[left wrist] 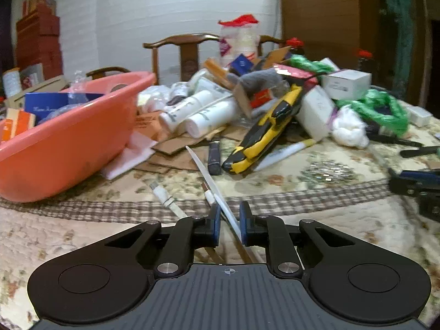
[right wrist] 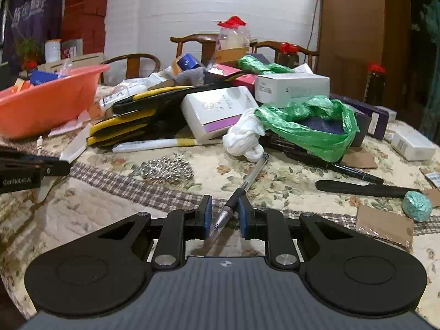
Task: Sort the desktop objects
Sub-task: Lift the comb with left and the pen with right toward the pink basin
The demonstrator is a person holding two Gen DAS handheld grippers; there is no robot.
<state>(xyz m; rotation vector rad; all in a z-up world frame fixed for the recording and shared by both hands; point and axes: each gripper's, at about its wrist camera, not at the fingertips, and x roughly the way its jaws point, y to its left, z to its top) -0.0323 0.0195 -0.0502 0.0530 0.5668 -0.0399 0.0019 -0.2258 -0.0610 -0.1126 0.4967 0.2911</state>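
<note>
My left gripper (left wrist: 229,220) is shut on a thin white flat strip (left wrist: 209,177) that slants up and to the left between its blue pads. The orange basin (left wrist: 63,148) with boxes in it stands to its left. My right gripper (right wrist: 225,216) has its jaws close around a clear ballpoint pen with a black grip (right wrist: 242,187) that lies on the cloth; whether the pads press it I cannot tell. The left gripper also shows at the left edge of the right wrist view (right wrist: 59,166), holding the white strip.
A heap of boxes, white tubes (left wrist: 198,112), a yellow-black glove (left wrist: 264,134), green plastic bags (right wrist: 310,126) and a white cloth wad (right wrist: 244,137) fills the table's middle. White cable plugs (left wrist: 165,195), a black pen (right wrist: 354,173), a dark comb (right wrist: 365,188), a teal ball (right wrist: 416,206) and a silver bead pile (right wrist: 167,169) lie nearby.
</note>
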